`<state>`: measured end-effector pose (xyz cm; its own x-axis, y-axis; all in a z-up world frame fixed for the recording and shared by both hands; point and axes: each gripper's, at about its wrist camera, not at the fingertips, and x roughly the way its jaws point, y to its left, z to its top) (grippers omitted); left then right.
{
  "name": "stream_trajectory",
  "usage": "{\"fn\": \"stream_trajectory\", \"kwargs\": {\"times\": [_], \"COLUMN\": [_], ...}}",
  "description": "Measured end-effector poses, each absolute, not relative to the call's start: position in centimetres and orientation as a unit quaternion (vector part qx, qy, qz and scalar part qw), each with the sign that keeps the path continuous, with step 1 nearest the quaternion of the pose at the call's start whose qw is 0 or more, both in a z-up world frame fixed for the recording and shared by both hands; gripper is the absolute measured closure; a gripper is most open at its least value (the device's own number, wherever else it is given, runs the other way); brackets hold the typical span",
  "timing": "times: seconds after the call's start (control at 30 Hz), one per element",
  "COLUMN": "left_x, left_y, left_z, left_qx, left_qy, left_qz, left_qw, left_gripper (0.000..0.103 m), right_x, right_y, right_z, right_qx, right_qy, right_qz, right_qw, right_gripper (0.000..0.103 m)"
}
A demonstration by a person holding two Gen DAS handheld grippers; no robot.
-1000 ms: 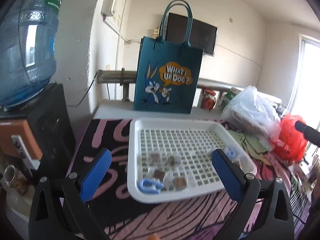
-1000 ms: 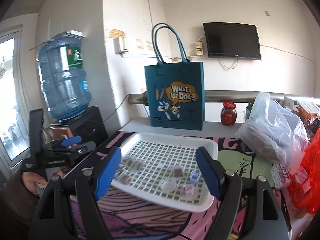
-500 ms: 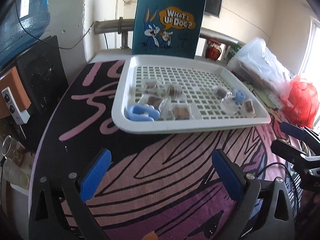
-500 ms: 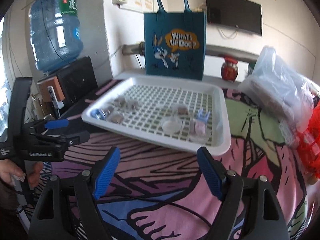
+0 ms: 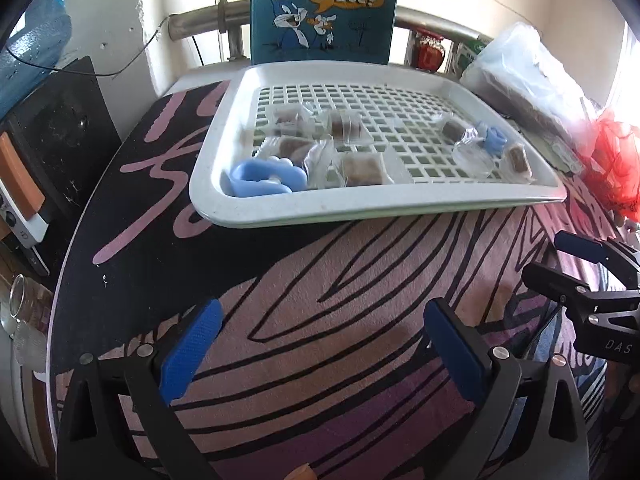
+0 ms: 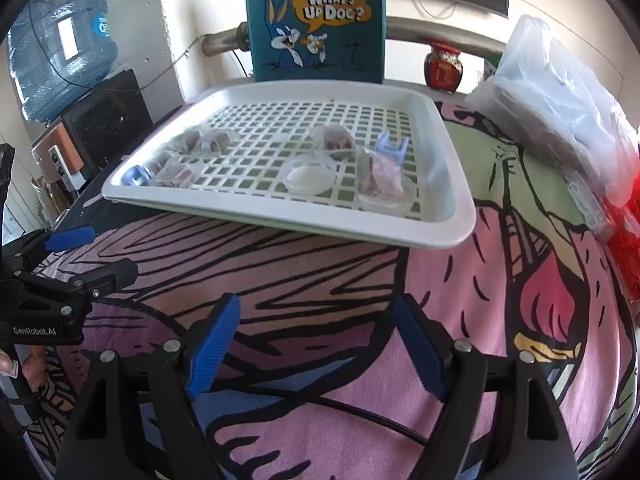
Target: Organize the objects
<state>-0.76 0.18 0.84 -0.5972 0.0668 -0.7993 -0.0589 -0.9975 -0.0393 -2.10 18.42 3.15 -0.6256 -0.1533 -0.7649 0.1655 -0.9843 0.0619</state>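
Since the earlier frames both views have tipped down: the wall, the TV and the bag handles have slid out of the top, and the patterned cloth is now filling the lower half of each picture. I am bringing both grippers low over the table, short of the tray.

The left gripper is standing with its jaws wide, nothing between the blue pads but bare cloth. The right gripper is likewise spread wide and carrying nothing; a black cable is running across the cloth just beneath it.

The white slotted tray is sitting ahead of both, in front of the teal cartoon bag. Inside it I am seeing the loose items: a blue clip at the near left corner, several clear-wrapped brown sweets beside and behind it, a shallow clear dish toward the right, a smaller blue clip behind that, and a wrapped pinkish piece lying in a second clear dish at the near right.

My reading: this is the approach, with no pick begun. Sorting has not visibly started, since everything is lying mixed in the tray. Next I am needing to choose one item, carry a gripper forward over the tray rim, and line the pads either side of it before closing. The blue clip near the left corner looks the easiest grab; the wrapped sweets are crowding each other, so I am expecting to pinch one by its wrapper edge.
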Motion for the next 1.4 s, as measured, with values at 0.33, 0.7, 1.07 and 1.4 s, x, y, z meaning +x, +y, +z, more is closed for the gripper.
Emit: {"fn": "stream_trajectory", "kwargs": {"times": [0.33,0.7,1.07,1.4], "left_x": [-0.96,-0.96,-0.97,-0.97], "left_y": [0.95,0.99,1.00,1.06], "left_z": [0.66,0.62,0.61,0.60], "left_qx": [-0.456,-0.456,-0.456,-0.456], "left_qy": [0.018,0.020,0.020,0.020], "left_qz": [0.890,0.889,0.889,0.889], "left_qw": [0.028,0.028,0.028,0.028], "left_gripper": [0.001,0.000,0.000,0.000], "right_x": [-2.34,-2.47,-2.44,-2.66], "right_y": [17.84,17.99,18.15,18.20], "right_z": [2.58,2.59,2.51,2.31], "right_qx": [0.438,0.441,0.443,0.452], "right_qy": [0.030,0.029,0.026,0.023], "right_qz": [-0.896,-0.894,-0.894,-0.890], "right_qw": [0.073,0.069,0.063,0.056], "right_gripper": [0.021,0.017,0.013,0.000]}}
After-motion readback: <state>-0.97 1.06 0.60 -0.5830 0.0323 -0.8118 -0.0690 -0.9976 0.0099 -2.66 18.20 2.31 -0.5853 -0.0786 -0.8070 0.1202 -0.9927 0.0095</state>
